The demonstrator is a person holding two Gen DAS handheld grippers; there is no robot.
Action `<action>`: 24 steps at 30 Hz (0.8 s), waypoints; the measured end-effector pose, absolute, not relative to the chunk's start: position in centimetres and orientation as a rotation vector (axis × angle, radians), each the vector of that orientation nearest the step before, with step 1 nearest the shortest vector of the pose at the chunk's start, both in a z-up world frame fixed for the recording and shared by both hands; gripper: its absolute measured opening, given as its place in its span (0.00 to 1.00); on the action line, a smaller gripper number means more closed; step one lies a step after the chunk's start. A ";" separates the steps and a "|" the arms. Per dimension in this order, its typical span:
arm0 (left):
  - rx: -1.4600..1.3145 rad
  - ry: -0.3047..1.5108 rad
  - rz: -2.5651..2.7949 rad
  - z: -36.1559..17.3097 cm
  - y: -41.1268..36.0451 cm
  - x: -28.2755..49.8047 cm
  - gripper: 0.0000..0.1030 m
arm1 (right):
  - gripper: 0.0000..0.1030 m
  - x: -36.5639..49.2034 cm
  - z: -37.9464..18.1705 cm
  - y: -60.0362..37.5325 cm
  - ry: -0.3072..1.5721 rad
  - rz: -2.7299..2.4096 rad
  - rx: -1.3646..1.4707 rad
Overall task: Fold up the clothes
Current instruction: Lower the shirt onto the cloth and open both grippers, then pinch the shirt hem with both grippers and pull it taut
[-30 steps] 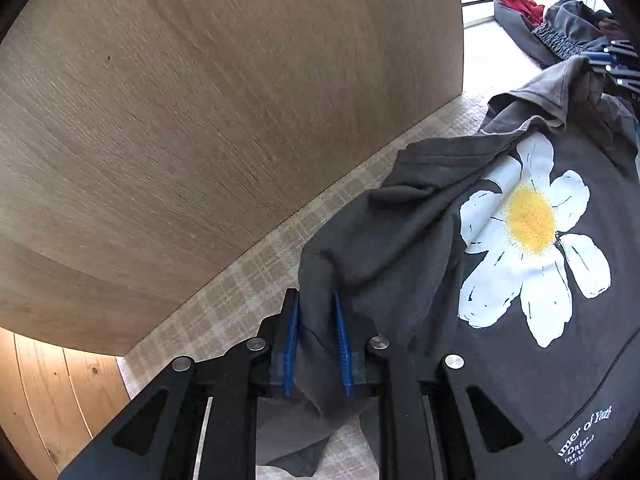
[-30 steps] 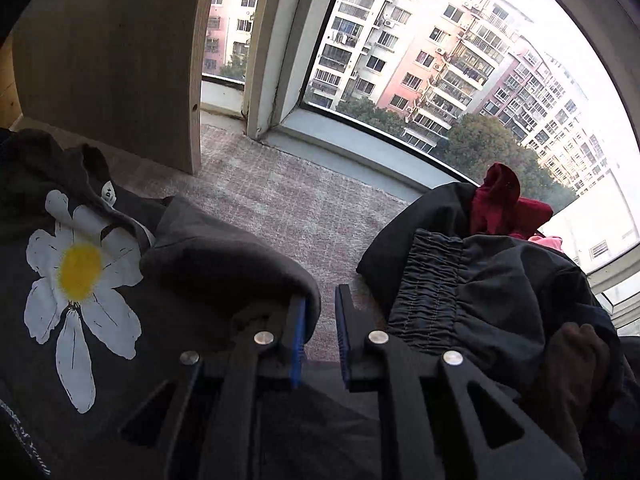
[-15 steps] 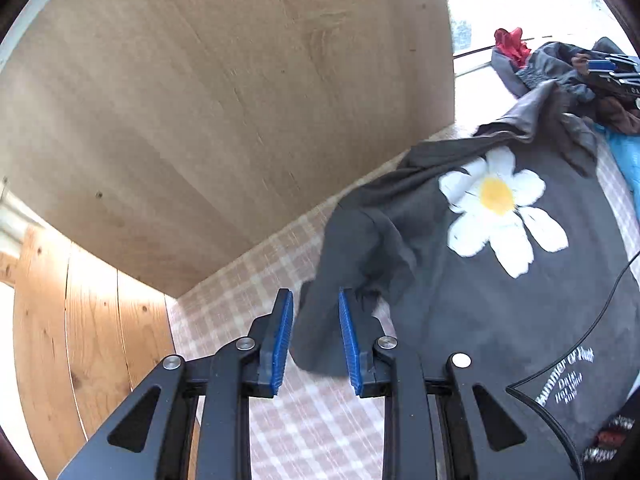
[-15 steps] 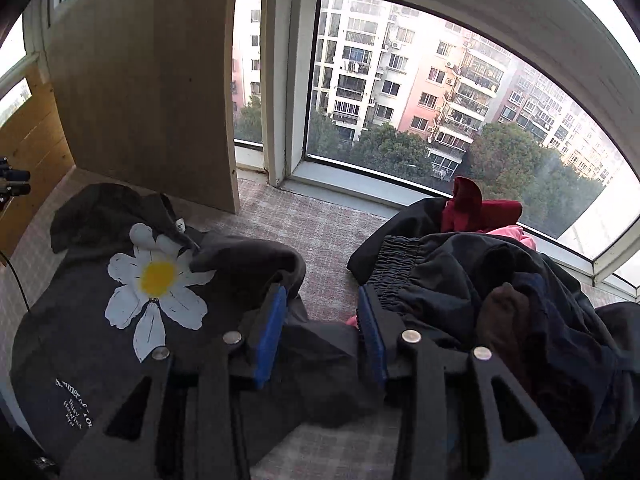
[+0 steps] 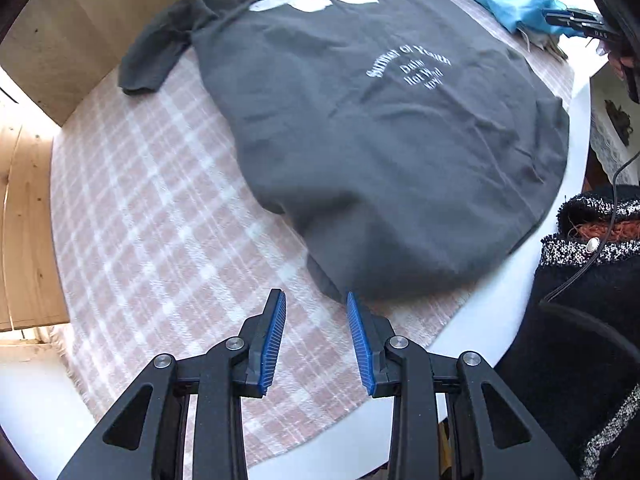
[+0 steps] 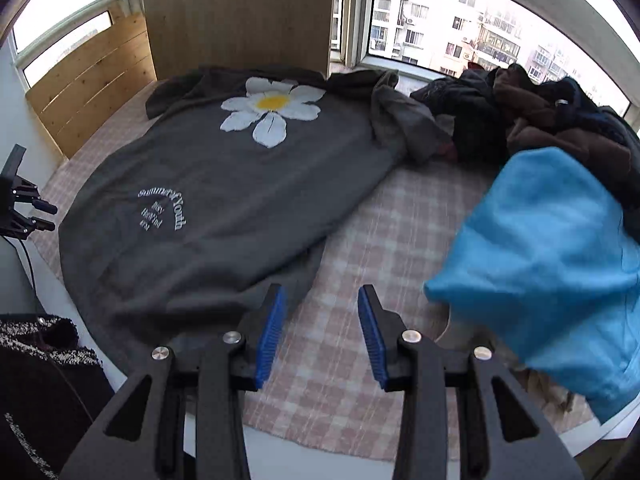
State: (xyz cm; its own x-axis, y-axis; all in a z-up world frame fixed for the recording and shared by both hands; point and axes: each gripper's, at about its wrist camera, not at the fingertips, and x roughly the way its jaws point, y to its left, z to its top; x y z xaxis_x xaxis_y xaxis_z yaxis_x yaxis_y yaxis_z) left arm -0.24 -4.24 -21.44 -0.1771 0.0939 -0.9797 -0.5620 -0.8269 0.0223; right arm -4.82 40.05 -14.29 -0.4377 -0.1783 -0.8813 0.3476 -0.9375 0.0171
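A dark grey sweatshirt (image 6: 224, 184) lies spread flat, print side up, on the pink checked cloth (image 5: 152, 232) covering the white bench (image 5: 480, 332). It shows a white daisy with a yellow centre (image 6: 274, 110) and small white lettering (image 6: 162, 210) lower down. Its hem sits just ahead of the left tongs (image 5: 316, 336), which are wide apart and hold nothing. The right tongs (image 6: 322, 330) are also wide and empty, with the hem beside their left finger. A bright blue garment (image 6: 552, 264) lies to their right, and a heap of dark clothes (image 6: 540, 116) beyond it.
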 end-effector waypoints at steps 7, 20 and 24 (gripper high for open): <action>-1.630 0.524 1.937 -23.2 -1.5 -0.9 0.29 | 0.36 1.3 -17.6 40.1 0.181 -2.387 1.475; -1.654 0.430 1.897 -22.0 0.8 -0.8 0.02 | 0.36 1.1 -22.6 36.0 0.385 -2.159 1.401; -1.638 0.403 1.932 -20.3 0.9 -0.4 0.02 | 0.36 0.7 -23.0 34.9 0.369 -2.113 1.378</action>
State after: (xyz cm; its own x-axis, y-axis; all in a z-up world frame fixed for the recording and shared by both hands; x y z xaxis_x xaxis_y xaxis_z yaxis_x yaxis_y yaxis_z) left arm -0.40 0.85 -20.28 -0.0887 0.2267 -0.9699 -0.5952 -0.7928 -0.1309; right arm 0.73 34.93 -23.01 -0.2953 -0.3191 -0.9005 0.6057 -0.7915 0.0818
